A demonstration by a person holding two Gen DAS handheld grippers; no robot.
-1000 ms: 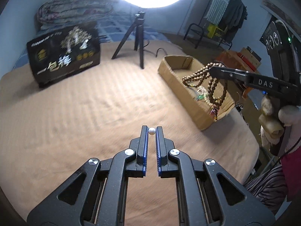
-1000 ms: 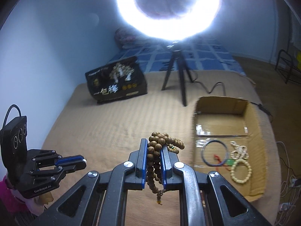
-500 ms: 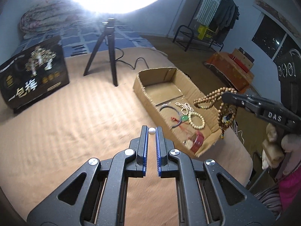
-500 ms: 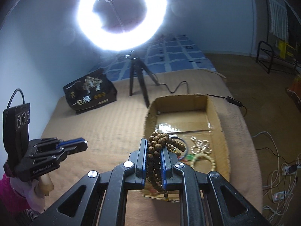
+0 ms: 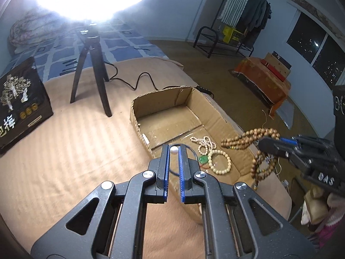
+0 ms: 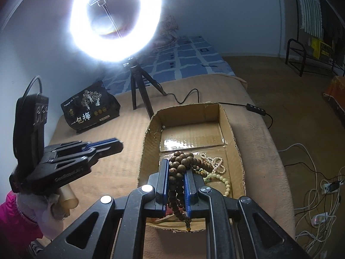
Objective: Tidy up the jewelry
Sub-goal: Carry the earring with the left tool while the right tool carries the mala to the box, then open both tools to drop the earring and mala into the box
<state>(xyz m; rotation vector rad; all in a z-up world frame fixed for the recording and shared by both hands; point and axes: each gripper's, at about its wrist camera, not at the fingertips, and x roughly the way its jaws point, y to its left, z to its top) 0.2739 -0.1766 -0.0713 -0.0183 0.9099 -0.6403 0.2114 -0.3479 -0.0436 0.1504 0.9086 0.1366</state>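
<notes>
From the left wrist view, the left claw (image 5: 174,151) was closed narrowly on a small white pearl bead (image 5: 174,150), pinched between its blue-lined tips. It hung above the near left wall of an open cardboard box (image 5: 138,116) that lay on a tan blanket-covered bed (image 5: 64,151). On the box floor, just past the tips, lay a cream bead bracelet (image 5: 219,161), a tangled strand of small pale beads (image 5: 204,143), a green pendant (image 5: 202,159) and a thin dark blue ring (image 5: 194,151) partly hidden by the claw. To the right, the right claw (image 5: 262,143) gripped a long brown wooden bead necklace (image 5: 248,139), whose loops draped over the tips and dangled down over the right side of the box. A black tripod (image 5: 92,73) under a glaring ring light stood behind the box, and a black printed bag (image 5: 19,103) sat at the far left.

From the right wrist view, the right claw (image 6: 176,168) was clamped on the brown wooden bead necklace (image 6: 183,161), with beads bunched above the tips and strands hanging down between the fingers. It was poised above the near end of the cardboard box (image 6: 146,151). The cream bead bracelet (image 6: 225,182) and the pale strand (image 6: 215,163) lay in the box just right of the claw. One loose pearl (image 6: 163,127) rested in the far left corner. The left claw (image 6: 117,144) hovered off to the left of the box, above the bed (image 6: 112,161).
</notes>
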